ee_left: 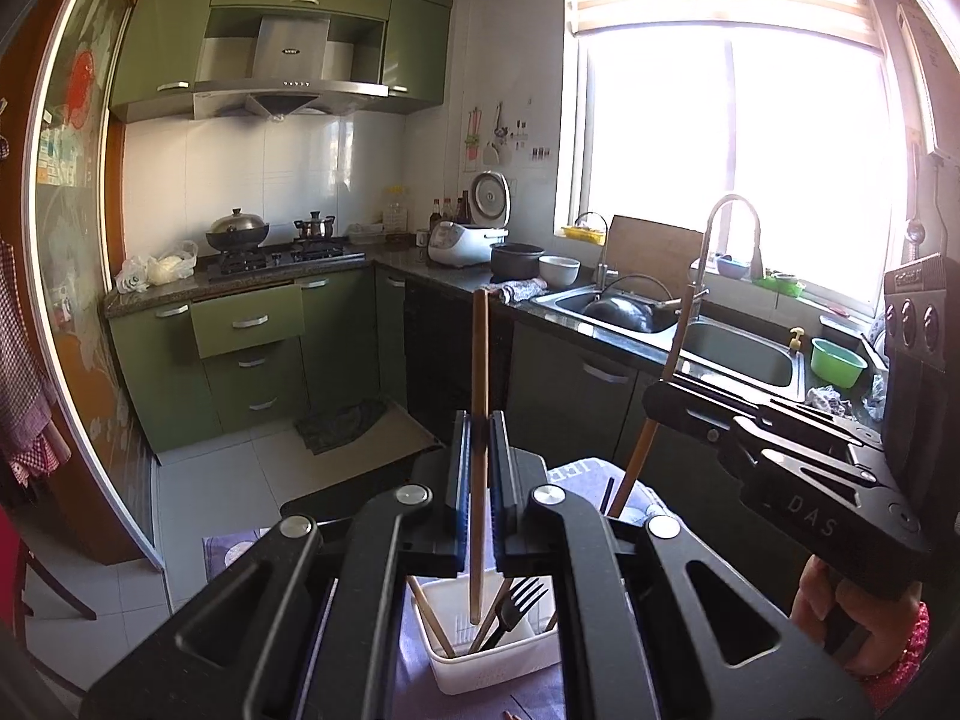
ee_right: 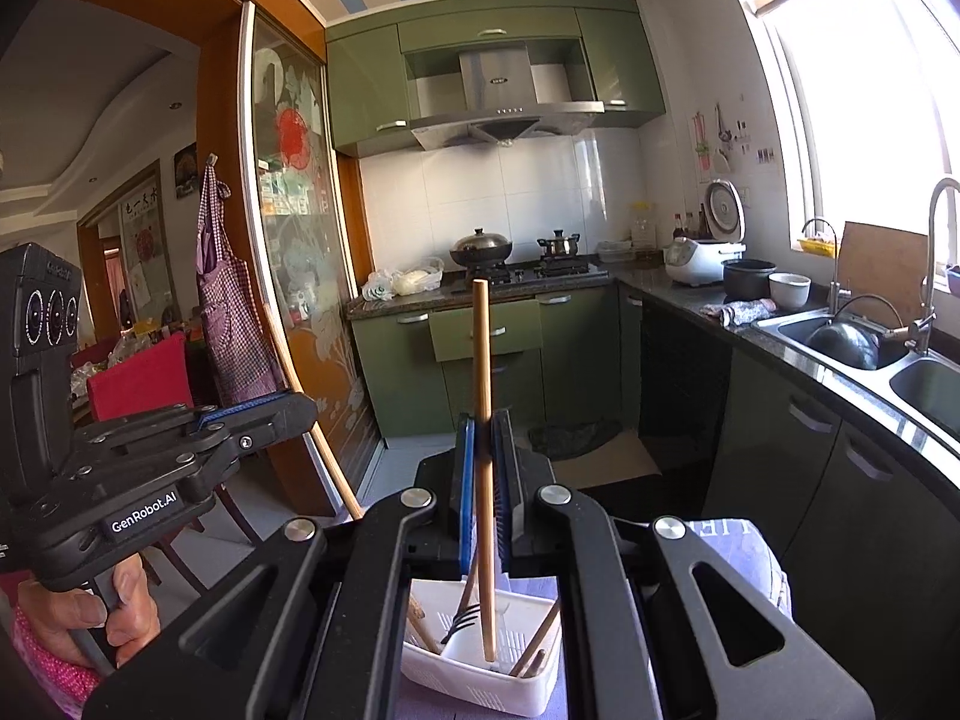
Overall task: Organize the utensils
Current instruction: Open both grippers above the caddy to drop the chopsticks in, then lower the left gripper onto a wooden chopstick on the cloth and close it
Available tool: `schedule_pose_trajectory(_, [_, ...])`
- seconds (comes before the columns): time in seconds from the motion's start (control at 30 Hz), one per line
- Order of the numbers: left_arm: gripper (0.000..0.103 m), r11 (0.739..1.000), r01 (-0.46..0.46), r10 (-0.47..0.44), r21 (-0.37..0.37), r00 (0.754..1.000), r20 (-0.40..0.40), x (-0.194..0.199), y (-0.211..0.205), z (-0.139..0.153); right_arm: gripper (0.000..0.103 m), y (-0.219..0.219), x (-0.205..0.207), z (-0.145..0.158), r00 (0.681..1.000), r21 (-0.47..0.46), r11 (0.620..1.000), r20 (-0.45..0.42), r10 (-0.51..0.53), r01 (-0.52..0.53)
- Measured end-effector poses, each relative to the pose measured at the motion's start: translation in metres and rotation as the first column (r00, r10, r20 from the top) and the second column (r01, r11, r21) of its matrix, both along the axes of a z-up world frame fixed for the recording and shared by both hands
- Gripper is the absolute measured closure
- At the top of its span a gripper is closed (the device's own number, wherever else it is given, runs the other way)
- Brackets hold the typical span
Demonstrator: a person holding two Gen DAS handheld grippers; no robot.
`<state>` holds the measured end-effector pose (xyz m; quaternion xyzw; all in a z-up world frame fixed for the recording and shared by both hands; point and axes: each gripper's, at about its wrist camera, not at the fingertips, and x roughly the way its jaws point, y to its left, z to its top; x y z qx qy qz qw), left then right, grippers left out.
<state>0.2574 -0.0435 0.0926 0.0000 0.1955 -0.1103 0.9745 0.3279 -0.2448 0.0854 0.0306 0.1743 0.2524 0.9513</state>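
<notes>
My left gripper (ee_left: 479, 429) is shut on a wooden chopstick (ee_left: 478, 372) held upright, its lower tip hanging inside the white utensil basket (ee_left: 462, 669). My right gripper (ee_right: 483, 432) is shut on another wooden chopstick (ee_right: 482, 372), also upright, its lower tip down in the same basket (ee_right: 480, 684). The basket holds a black fork (ee_left: 516, 603) and several wooden chopsticks (ee_left: 429, 615). The right gripper shows in the left wrist view (ee_left: 657, 399) at the right, and the left gripper shows in the right wrist view (ee_right: 294, 411) at the left.
The basket stands on a purple patterned cloth (ee_left: 237, 546). Behind is a kitchen: green cabinets with one drawer (ee_left: 249, 321) pulled open, a stove with pots (ee_left: 237, 234), a rice cooker (ee_left: 465, 240), a double sink (ee_left: 738, 354) with a tap, and a green bowl (ee_left: 837, 363).
</notes>
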Motion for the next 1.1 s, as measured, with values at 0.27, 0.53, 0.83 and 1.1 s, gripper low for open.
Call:
schedule_pose_trajectory(0.27, [0.097, 0.999, 0.011, -0.007, 0.038, 0.994, -0.108, 0.007, -0.004, -0.039, 0.095, 0.007, 0.016, -0.047, 0.997, -0.033, 0.999, -0.08, 0.012, -0.015])
schedule_pose_trajectory(0.53, [0.094, 0.999, 0.011, -0.007, 0.034, 0.995, -0.098, -0.025, -0.002, -0.029, 0.093, -0.009, -0.043, -0.018, 1.0, -0.002, 1.0, -0.006, 0.021, -0.021])
schedule_pose_trajectory(0.83, [0.08, 1.0, -0.017, 0.018, 0.007, 0.985, -0.173, -0.099, 0.002, -0.058, 0.086, -0.056, -0.16, -0.041, 1.0, 0.001, 1.0, -0.009, -0.019, 0.019])
schedule_pose_trajectory(1.1, [0.069, 0.996, -0.069, 0.035, -0.065, 0.904, -0.427, -0.109, -0.014, -0.15, 0.086, -0.107, -0.213, -0.125, 0.976, -0.009, 0.993, -0.185, -0.115, 0.115])
